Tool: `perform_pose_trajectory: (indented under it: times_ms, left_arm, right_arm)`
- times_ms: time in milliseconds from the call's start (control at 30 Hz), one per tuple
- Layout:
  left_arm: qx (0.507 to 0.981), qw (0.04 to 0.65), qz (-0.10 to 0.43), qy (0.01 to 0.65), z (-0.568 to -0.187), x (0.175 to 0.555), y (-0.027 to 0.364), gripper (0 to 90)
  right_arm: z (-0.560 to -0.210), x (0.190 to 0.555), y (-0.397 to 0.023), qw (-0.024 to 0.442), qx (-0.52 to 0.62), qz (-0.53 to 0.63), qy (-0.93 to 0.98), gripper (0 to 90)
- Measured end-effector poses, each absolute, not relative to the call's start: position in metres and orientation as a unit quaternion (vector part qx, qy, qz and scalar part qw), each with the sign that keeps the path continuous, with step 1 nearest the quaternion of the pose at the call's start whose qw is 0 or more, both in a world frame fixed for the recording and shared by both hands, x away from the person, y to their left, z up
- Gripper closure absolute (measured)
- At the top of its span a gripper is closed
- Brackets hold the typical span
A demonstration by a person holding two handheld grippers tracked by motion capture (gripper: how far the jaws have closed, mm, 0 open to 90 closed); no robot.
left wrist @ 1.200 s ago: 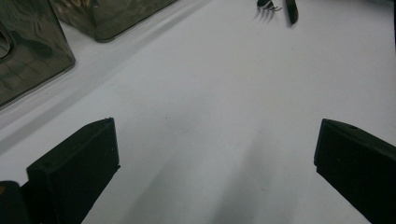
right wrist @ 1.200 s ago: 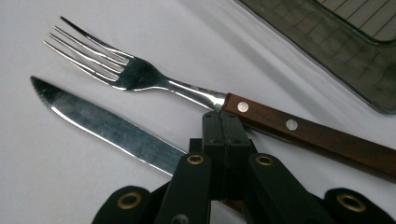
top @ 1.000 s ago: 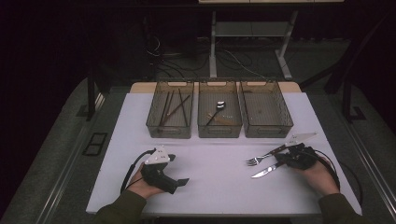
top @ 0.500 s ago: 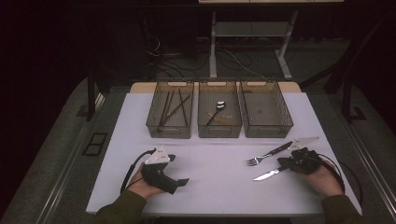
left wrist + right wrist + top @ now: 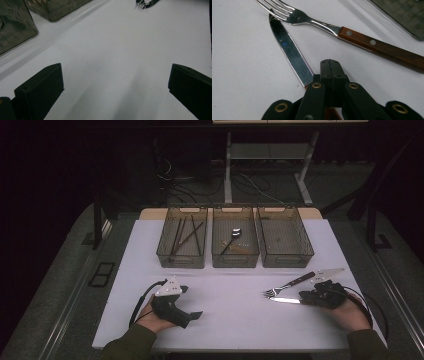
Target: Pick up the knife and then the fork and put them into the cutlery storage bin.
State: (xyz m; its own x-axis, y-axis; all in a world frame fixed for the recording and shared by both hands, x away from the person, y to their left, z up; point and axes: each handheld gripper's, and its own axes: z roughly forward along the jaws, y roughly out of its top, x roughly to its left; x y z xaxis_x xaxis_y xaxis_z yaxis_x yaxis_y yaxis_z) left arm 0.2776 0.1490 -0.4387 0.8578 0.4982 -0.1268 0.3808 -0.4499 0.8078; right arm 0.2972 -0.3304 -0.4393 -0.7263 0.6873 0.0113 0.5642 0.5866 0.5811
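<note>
1. Right now the right gripper [image 5: 306, 299] sits low at the near right of the white bench [image 5: 230, 325], its fingers pressed fully together with no gap between them.
2. Seen from the right gripper view, the closed fingers [image 5: 331, 75] lie over the handle end of a knife [image 5: 290, 53] — whether they pinch it or merely rest on top of it I cannot tell.
3. The knife's serrated blade points away from the gripper, flat on the bench, its tip just under the tines of a fork [image 5: 332, 27].
4. That fork has a wooden handle with two rivets and lies at an angle to the knife, so the two make a narrow V.
5. The left gripper [image 5: 196, 315] rests at the near left, well apart from the cutlery — its fingers [image 5: 41, 92] stand wide open with only bare bench between them.
6. Three clear bins stand in a row at the far side: the left bin [image 5: 182, 240] holds chopsticks, the middle bin [image 5: 235, 240] a spoon, and the right bin [image 5: 285, 240] sits nearest the fork.
</note>
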Motion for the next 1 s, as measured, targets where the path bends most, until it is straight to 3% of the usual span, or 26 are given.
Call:
perform_pose_trajectory:
  times_ms: [733, 1000]
  left_arm:
    - [0.850, 0.455, 0.063, 0.258, -0.439, 0.277, 0.149, 0.0]
    - [0.854, 0.451, 0.061, 0.252, -0.439, 0.278, 0.149, 0.0]
  right_arm:
    - [-0.429, 0.269, -0.338, 0.099, 0.337, 0.292, 0.889, 89.8]
    - [-0.421, 0.262, -0.342, 0.081, 0.316, 0.317, 0.891, 71.2]
